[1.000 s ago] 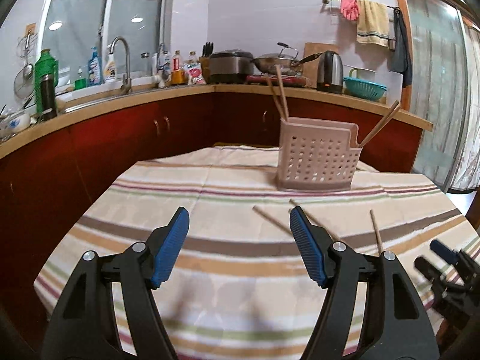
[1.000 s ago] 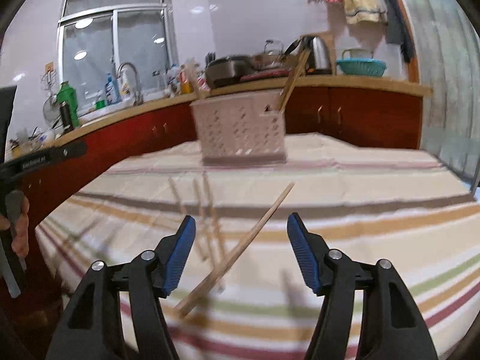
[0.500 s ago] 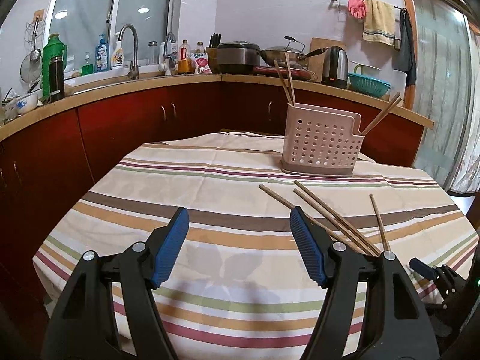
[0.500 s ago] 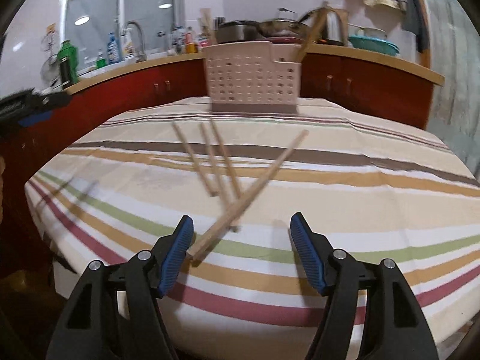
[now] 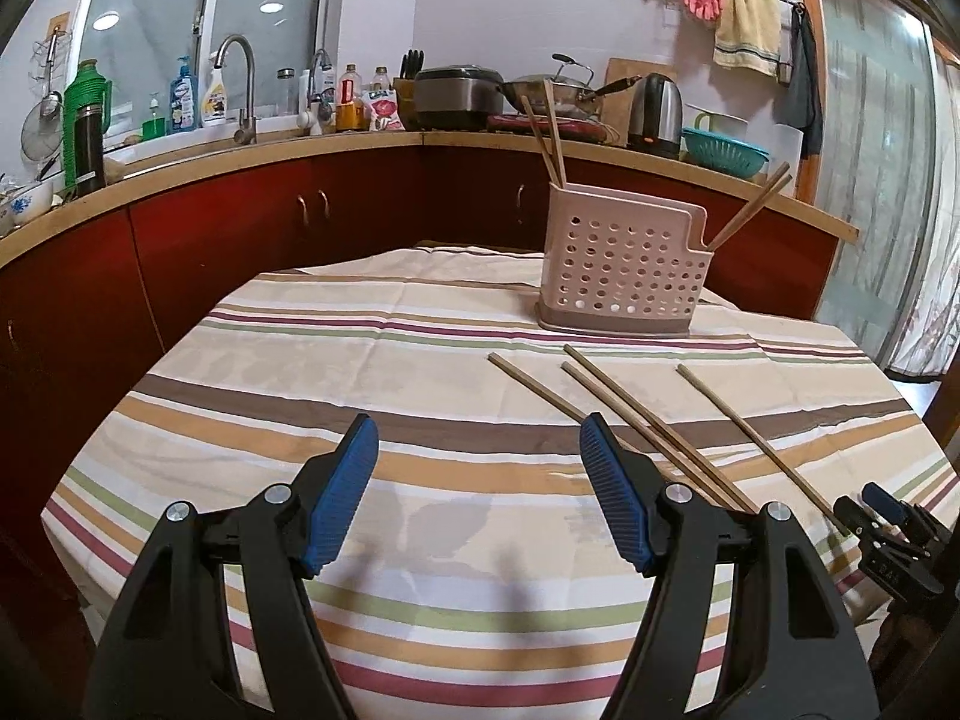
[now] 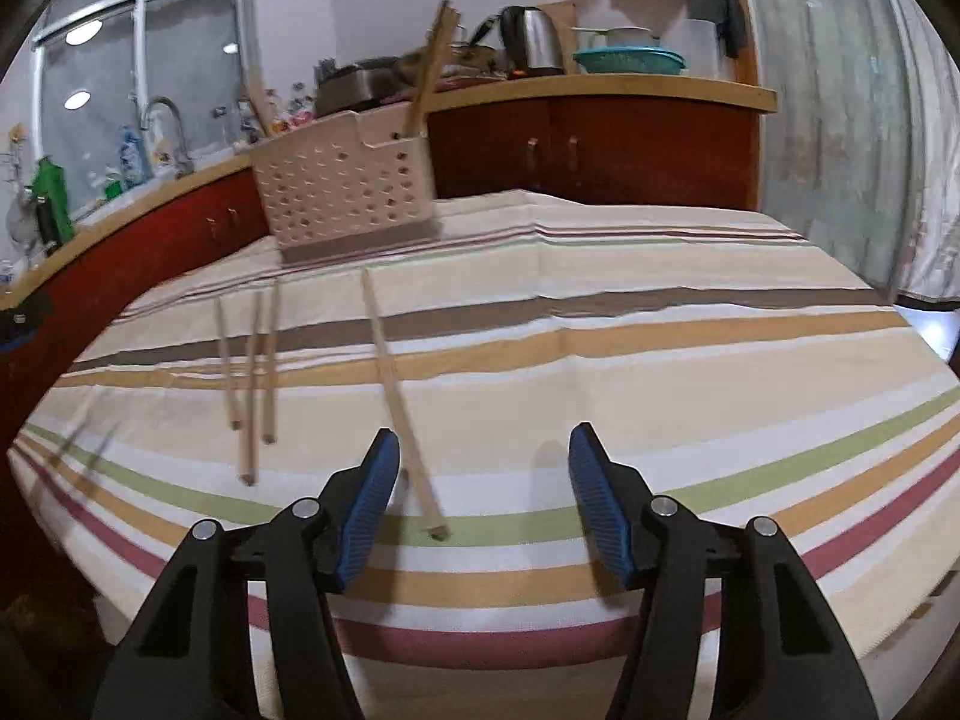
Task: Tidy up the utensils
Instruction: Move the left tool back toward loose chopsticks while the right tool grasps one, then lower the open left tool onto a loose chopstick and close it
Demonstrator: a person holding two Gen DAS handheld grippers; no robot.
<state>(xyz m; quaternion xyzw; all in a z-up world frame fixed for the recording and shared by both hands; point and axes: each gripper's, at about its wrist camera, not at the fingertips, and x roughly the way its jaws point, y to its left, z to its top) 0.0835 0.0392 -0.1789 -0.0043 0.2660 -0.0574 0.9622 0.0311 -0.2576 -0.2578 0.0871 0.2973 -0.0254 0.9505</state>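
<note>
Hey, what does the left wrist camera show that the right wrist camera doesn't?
Only the left wrist view shows the open left claw and, at its right edge, part of the right claw from outside. Only the right wrist view looks between the right claw tips, its jaws just closing, a chopstick lying loose between them. Both show the pink utensil holder and striped tablecloth.

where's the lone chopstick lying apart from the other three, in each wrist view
Left wrist: the lone chopstick lies right of centre, running down toward the right gripper at the edge.
Right wrist: it runs down the middle, near end between the open fingers.
Shared landmark: the pink utensil holder.
</note>
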